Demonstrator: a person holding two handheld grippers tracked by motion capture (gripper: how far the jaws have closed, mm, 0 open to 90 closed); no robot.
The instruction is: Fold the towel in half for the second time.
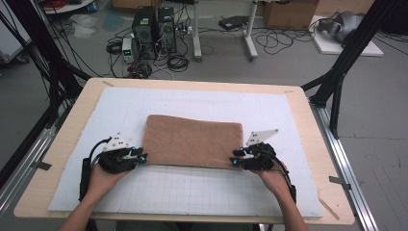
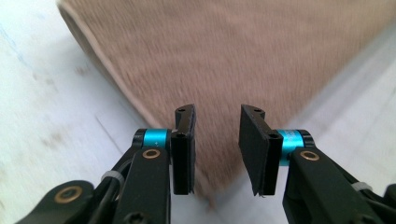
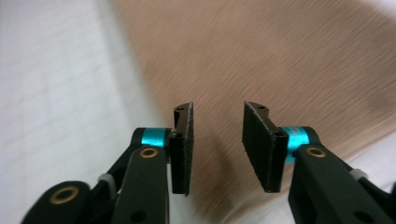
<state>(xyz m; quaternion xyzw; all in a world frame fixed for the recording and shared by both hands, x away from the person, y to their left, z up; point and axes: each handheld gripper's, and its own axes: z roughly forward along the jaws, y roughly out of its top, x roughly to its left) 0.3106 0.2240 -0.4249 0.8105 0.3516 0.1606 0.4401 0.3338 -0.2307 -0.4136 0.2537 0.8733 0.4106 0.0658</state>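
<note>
Towel is lying flat at the middle of the white mat, its long axis running from nine o'clock to three o'clock. You are holding the left gripper at its near-left corner and the right gripper at its near-right corner, each pointing inward along the near edge, so neither hand is nearer. In both gripper views the jaws are standing partly open, with the towel corner lying below the gap and nothing clamped. You are facing one towel, one mat, one table and two grippers.
</note>
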